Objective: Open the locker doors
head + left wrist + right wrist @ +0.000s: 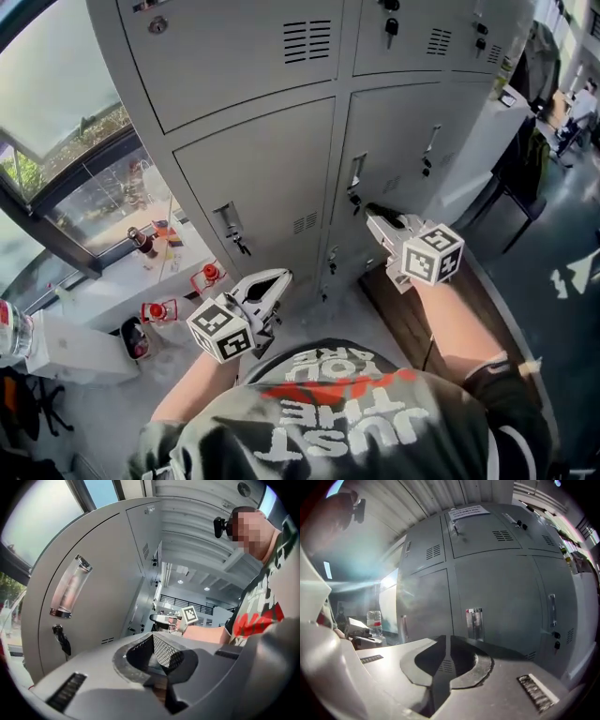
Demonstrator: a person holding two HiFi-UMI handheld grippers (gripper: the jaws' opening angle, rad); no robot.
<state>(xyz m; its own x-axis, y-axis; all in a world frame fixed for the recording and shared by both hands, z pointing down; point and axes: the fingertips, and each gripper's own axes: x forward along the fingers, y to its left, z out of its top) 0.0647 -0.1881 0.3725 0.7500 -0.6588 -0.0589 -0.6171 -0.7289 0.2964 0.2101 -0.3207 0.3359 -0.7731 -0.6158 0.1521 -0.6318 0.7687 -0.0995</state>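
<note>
Grey metal lockers fill the head view, every door shut. The lower left door has a recessed handle with a key under it. The lower middle door has its own handle. My right gripper is shut and empty, its tip just right of and below that handle, apart from it. In the right gripper view the gripper faces a handle. My left gripper hangs lower, open and empty. In the left gripper view it lies alongside the door handle and key.
A window ledge at left carries red-capped bottles and a white box. A brown board lies on the floor below the right gripper. A dark chair stands at the right end of the lockers. A water bottle shows at left.
</note>
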